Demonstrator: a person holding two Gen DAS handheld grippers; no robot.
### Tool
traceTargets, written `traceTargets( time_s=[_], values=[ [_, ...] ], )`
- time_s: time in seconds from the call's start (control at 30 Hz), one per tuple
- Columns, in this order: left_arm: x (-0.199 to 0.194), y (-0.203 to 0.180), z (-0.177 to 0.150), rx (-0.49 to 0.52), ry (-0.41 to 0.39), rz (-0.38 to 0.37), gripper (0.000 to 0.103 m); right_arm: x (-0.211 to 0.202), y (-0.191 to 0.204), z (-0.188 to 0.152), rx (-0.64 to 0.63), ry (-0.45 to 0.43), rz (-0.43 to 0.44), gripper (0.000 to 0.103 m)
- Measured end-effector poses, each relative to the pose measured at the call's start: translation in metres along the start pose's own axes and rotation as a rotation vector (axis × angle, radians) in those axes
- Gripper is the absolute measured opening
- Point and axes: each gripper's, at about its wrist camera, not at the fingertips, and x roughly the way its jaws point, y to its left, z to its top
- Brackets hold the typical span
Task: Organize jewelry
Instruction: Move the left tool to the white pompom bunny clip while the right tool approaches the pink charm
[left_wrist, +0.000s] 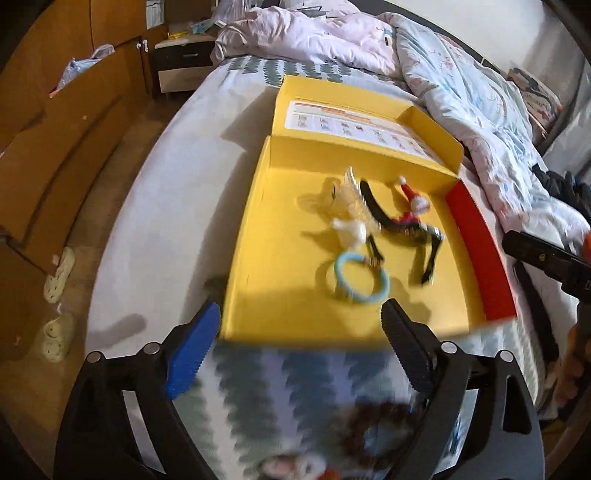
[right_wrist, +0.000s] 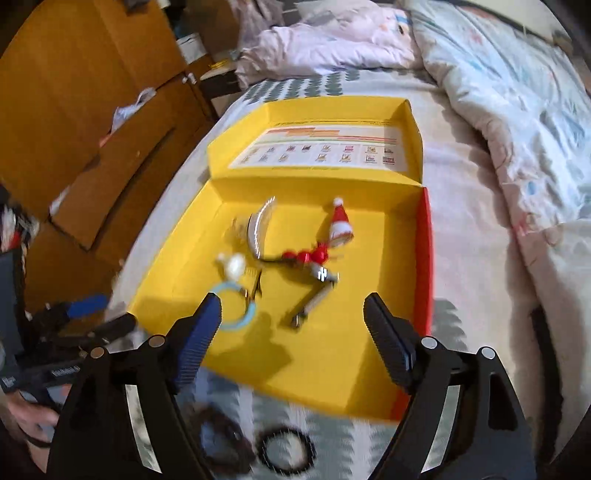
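Both claws wide, nothing btwn jaws: left gripper (left_wrist: 299, 325), right gripper (right_wrist: 291, 314), over yellow box (right_wrist: 332, 362) on bed (right_wrist: 480, 221). Blue ring (left_wrist: 360, 282), Santa hat clip (right_wrist: 340, 225) inside; black scrunchie (right_wrist: 282, 454) lies outside near edge.

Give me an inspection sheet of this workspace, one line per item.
Surface: bed sheet with a grey-green pattern.
Job's things: open yellow box holding a light blue ring, a small Santa hat, a white piece and dark clips, blurred.
Clutter: black scalloped ring on the sheet in front of the box; crumpled duvet behind.
Grippers: left hand-held gripper and right hand-held gripper both open, nothing between the jaws.
Cables: nothing seen.
Surroundings: wooden wardrobe, slippers on the floor.
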Motion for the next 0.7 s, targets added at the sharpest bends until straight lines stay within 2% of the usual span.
traceTargets(
  time_s=[0.13,0.3,0.37,0.47,0.57,0.7],
  values=[
    [-0.015,0.005,-0.030,0.006,0.027,0.011,0.088,-0.017,0.009,-0.033,-0.061,0.015,-0.059,0.081],
    [-0.024,0.007,-0.071,0.067,0.025,0.085,0.088,-0.028,-0.006,-0.095,-0.046,0.076,-0.130,0.081],
    [-0.019,0.013,-0.089,0.073,0.055,0.087,0.088,-0.029,-0.012,-0.122,-0.002,0.118,-0.132,0.081],
    [-0.007,0.017,-0.109,0.085,0.119,0.076,0.088,-0.028,-0.013,-0.162,0.000,0.183,-0.187,0.081],
    [0.000,0.011,-0.119,0.114,0.156,0.085,0.088,-0.028,-0.013,-0.182,0.016,0.206,-0.204,0.081],
    [-0.002,0.004,-0.121,0.138,0.143,0.090,0.088,-0.028,-0.006,-0.184,0.022,0.197,-0.188,0.081]
  ],
)
